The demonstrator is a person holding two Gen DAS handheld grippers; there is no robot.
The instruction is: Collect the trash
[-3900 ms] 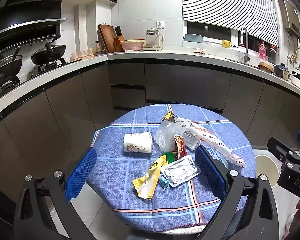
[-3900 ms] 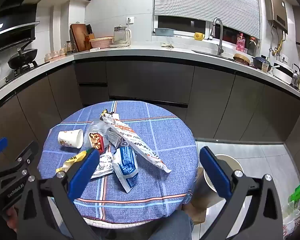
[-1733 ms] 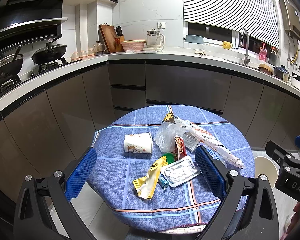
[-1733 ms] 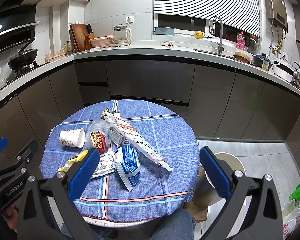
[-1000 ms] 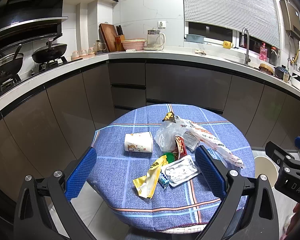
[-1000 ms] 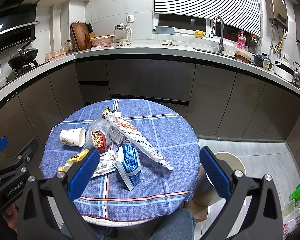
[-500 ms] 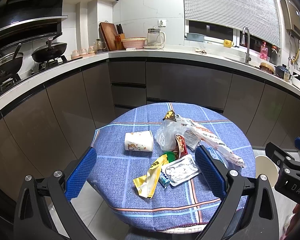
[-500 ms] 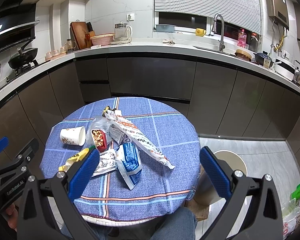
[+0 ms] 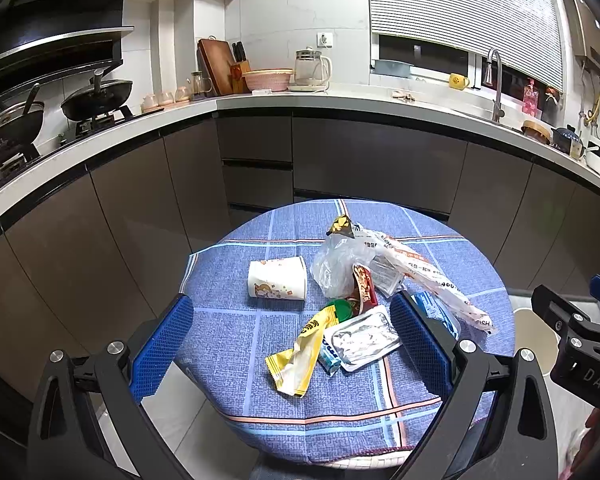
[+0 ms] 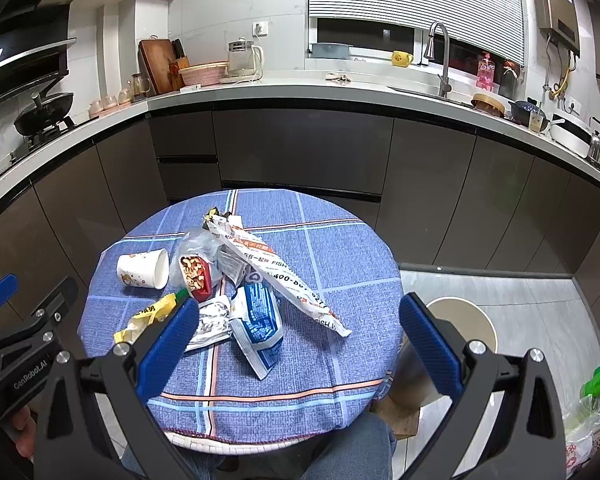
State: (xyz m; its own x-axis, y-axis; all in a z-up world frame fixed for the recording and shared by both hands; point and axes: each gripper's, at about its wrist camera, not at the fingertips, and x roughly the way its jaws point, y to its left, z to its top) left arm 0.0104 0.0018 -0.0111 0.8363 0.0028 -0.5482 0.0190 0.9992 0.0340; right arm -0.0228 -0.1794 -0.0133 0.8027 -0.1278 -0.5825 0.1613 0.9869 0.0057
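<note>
The trash lies in a loose pile on a round table with a blue checked cloth (image 10: 332, 248), in front of both grippers. The longest piece is a white and orange fish wrapper (image 10: 278, 270); its long side runs slantwise, from its crumpled dark and gold end at the far middle of the table down toward the near right edge. A paper cup (image 9: 277, 279) lies on its side, left of the pile and apart from it, with its long side going left to right and its open mouth facing right, toward the pile. A clear plastic bag (image 9: 336, 264) sits just right of the cup, and a red snack pack (image 10: 196, 274) with nuts on it leans against the bag. A blue and white packet (image 10: 260, 326) lies under the near part of the fish wrapper, with its long side pointing toward the near edge. A silver foil pouch (image 9: 362, 338) lies flat next to a yellow wrapper (image 9: 302, 350), whose long side slants from the pile toward the near left. The left gripper (image 9: 292, 344) and the right gripper (image 10: 300, 346) both hang above the near edge of the table, spread wide, and hold nothing. A round bin (image 10: 466, 322) stands on the floor just right of the table. A kitchen counter (image 10: 300, 88) curves behind.
</note>
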